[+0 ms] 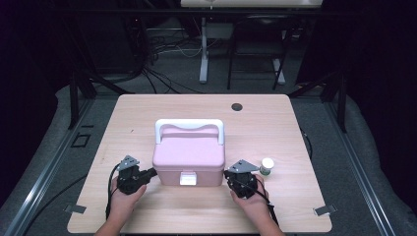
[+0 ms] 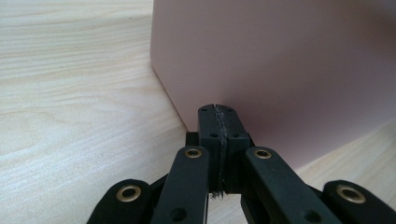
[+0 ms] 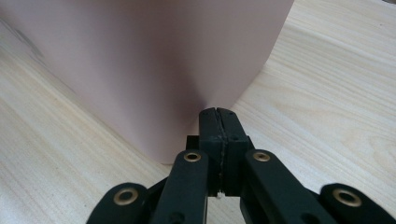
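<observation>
pink box [image 1: 189, 156] between both grippers on table [image 1: 147, 113] | left gripper [image 1: 150, 172] jaws closed, empty, tips at box's left wall | right gripper [image 1: 227, 173] jaws closed, empty, tips at right front corner | contact unclear; small white jar [image 1: 266, 166] just beyond right gripper

small white-capped bottle [image 1: 266, 166], wooden table [image 1: 206, 105]
</observation>
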Tool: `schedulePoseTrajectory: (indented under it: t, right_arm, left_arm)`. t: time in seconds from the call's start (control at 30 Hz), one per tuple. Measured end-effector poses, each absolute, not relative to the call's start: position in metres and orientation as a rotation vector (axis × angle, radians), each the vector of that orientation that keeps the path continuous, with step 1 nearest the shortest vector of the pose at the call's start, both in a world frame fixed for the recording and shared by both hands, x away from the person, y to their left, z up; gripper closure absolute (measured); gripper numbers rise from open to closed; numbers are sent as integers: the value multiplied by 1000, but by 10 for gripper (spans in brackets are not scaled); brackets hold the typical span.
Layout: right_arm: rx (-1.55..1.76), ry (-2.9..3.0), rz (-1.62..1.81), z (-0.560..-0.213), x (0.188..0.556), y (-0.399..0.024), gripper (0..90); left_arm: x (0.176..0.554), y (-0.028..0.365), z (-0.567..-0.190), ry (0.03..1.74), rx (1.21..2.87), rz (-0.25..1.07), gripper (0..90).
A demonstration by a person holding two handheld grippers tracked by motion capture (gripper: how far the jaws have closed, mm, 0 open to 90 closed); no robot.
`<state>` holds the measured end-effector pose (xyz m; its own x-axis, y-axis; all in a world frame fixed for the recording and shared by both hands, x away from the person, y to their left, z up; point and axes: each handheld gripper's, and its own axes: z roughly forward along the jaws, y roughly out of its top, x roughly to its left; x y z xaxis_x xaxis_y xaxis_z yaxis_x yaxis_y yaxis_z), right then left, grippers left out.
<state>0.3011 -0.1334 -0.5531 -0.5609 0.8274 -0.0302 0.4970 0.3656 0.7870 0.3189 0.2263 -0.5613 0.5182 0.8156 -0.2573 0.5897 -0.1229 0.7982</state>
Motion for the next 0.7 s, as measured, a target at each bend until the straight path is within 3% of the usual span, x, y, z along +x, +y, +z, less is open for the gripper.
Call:
schedulePoseTrajectory:
  t: [0.7]
  right_arm:
    - [1159, 2252, 1051, -550, 293, -139, 900]
  left_arm:
    - [307, 223, -558, 1171, 1854, 278, 900]
